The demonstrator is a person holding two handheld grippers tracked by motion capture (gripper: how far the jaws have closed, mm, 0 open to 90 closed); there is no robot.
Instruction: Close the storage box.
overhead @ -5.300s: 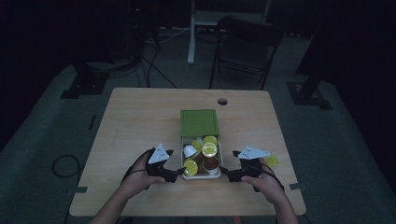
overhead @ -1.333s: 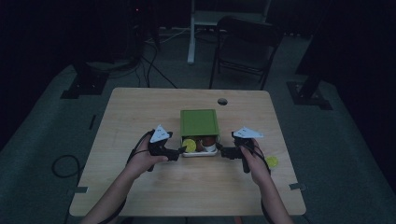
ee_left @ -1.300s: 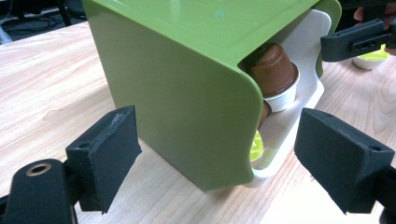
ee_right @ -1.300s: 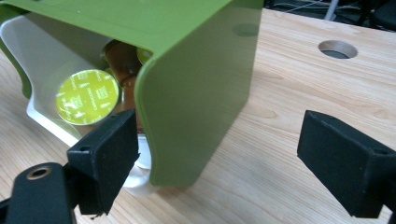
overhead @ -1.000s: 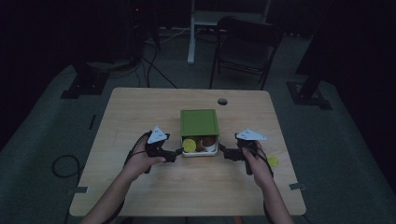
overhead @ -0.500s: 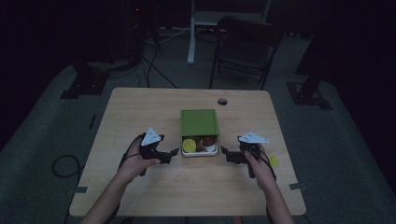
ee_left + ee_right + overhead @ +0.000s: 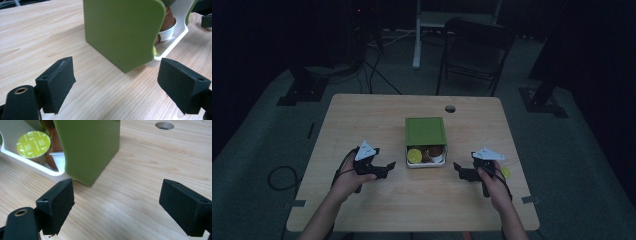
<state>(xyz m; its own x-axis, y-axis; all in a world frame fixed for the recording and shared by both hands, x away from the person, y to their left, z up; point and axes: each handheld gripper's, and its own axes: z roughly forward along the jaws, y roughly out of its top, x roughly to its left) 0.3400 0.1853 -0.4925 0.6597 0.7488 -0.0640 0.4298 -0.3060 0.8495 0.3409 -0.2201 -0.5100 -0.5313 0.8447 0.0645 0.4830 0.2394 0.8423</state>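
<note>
A green box (image 7: 425, 131) stands mid-table with its white drawer tray (image 7: 427, 164) partly slid out toward me. The tray holds coffee capsules, one with a yellow lid (image 7: 414, 155) and a brown one (image 7: 435, 150). My left gripper (image 7: 384, 167) hovers left of the tray, open and holding nothing. In the left gripper view its jaws (image 7: 120, 82) frame the box's green side (image 7: 122, 30) and the tray (image 7: 175, 35). My right gripper (image 7: 460, 171) is right of the tray, also open and holding nothing. Its own view (image 7: 122, 205) shows the box (image 7: 90, 147) and a yellow-lidded capsule (image 7: 33, 144).
A loose yellow capsule (image 7: 505, 172) lies on the table by my right hand. A round cable hole (image 7: 450, 108) sits near the far edge of the wooden table (image 7: 362, 120). A folding chair (image 7: 474, 47) stands beyond it on the dark floor.
Both grippers have drawn away from the box, outward and toward the near edge. The drawer, pulled far out several seconds ago, now sits mostly inside the box.
</note>
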